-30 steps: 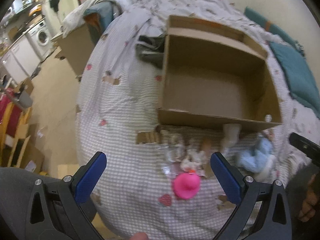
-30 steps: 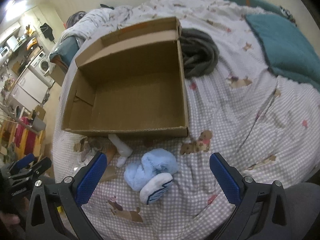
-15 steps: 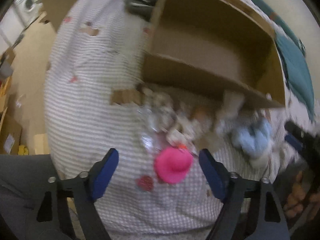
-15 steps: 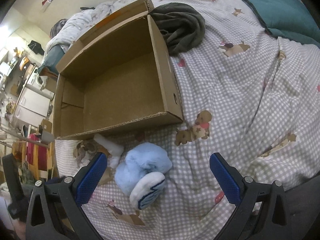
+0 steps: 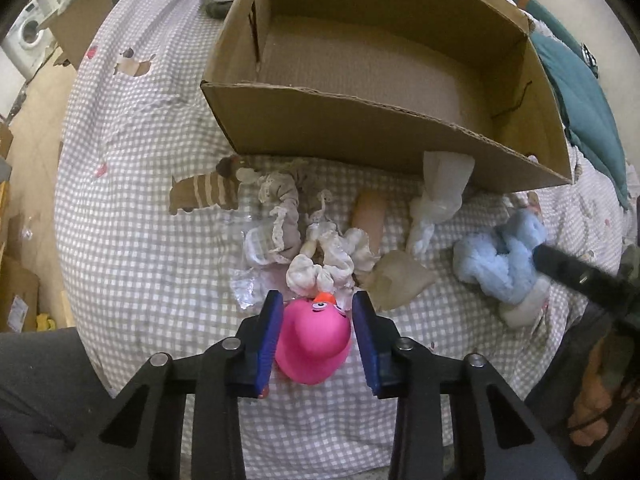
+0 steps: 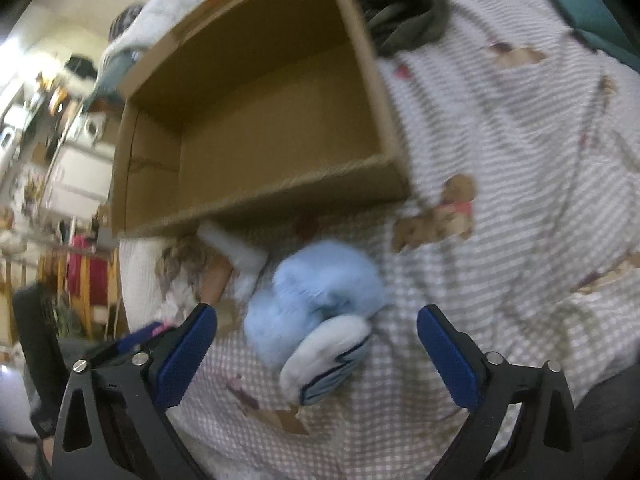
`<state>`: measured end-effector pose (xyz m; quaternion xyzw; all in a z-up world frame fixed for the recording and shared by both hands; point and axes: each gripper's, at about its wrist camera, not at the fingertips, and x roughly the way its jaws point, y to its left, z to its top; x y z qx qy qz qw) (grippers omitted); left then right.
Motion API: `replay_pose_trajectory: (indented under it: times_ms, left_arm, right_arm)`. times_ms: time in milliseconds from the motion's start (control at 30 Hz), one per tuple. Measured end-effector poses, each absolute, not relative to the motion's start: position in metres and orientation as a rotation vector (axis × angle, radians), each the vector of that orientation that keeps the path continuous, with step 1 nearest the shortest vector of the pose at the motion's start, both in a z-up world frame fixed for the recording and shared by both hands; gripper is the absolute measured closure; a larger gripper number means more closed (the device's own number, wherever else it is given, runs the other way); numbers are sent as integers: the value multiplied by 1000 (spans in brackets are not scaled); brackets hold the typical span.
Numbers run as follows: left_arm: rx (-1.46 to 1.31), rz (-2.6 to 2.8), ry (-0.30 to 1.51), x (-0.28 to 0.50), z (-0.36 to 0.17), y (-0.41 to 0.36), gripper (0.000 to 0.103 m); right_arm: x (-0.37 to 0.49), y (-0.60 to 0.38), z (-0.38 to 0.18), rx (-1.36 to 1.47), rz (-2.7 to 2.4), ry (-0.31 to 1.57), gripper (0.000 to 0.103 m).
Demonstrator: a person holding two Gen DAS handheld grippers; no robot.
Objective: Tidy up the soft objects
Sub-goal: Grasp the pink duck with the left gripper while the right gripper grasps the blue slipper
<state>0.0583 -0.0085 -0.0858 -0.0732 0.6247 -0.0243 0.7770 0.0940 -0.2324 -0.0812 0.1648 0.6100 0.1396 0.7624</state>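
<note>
Left gripper point(image 5: 316, 336): lowered since the earlier frame, jaws just closing, blue pads now set against the pink duck toy point(image 5: 312, 346) on the checked bedspread point(image 5: 132, 248). Right gripper point(image 6: 316, 354): brought lower, jaws spread wide around the blue plush slipper point(image 6: 316, 312), untouched. Cardboard box point(image 5: 360, 136): nothing seen inside.
</note>
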Motion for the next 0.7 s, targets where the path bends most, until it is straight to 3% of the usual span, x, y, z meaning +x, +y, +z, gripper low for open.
replay_pose_trajectory:
  times_ms: [133,167,200,500,700]
  left_arm:
    - [-179,-61,1338,58,-85,-9,78]
    - [-181,-65,1336,57,-82,-5,78]
    - [-184,-70,1333,56,-81,-5,78]
    - [-211,-92,1317,43,-68,2,78]
    - [-266,-102,1303,28,-49,16,78]
  right_arm:
    - [93,-211,-87,248,298,1333,0]
    - [94,-207,-88,233,302,1334,5]
    - [94,-203,-89,218,308,1335,18]
    - [90,-208,-88,231,333,1320,61]
    - [76,-209,-62,214,391,1222,67]
